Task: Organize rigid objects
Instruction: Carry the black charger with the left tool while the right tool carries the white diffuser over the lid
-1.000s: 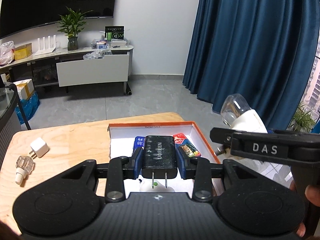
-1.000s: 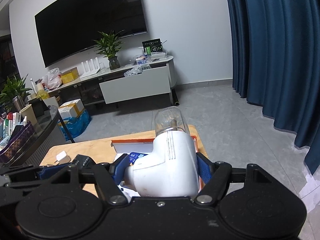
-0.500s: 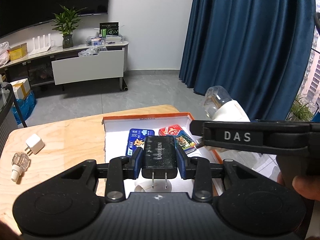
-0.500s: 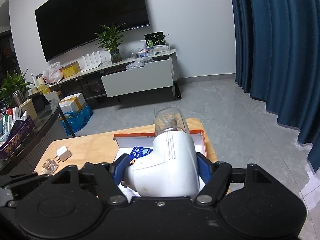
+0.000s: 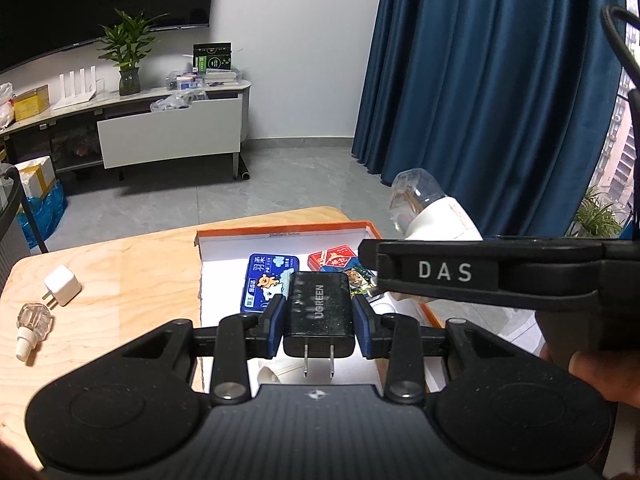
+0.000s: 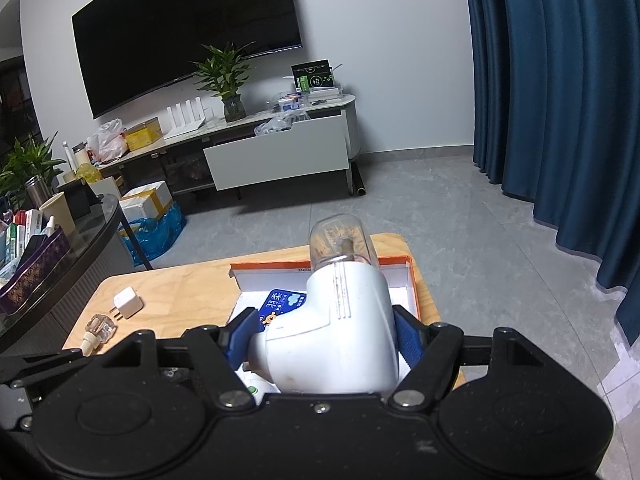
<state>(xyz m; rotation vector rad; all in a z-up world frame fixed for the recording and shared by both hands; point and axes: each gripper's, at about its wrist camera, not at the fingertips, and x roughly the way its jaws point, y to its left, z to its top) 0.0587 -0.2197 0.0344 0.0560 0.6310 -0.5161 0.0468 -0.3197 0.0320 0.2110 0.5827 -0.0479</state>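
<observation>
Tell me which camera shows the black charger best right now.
The left wrist view: the black charger sits centred, clamped in the left hand-held gripper, with its UGREEN label and two prongs plain. The right wrist view shows nothing of it; the white device held in the right hand-held gripper fills that foreground.

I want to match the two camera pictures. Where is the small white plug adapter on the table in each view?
Left wrist view: the white plug adapter lies at the left edge, on the wooden table, just above a clear bottle.
Right wrist view: it lies left of centre, again beside that bottle.
Shared landmark: the orange-rimmed box, to its right in both.
</observation>
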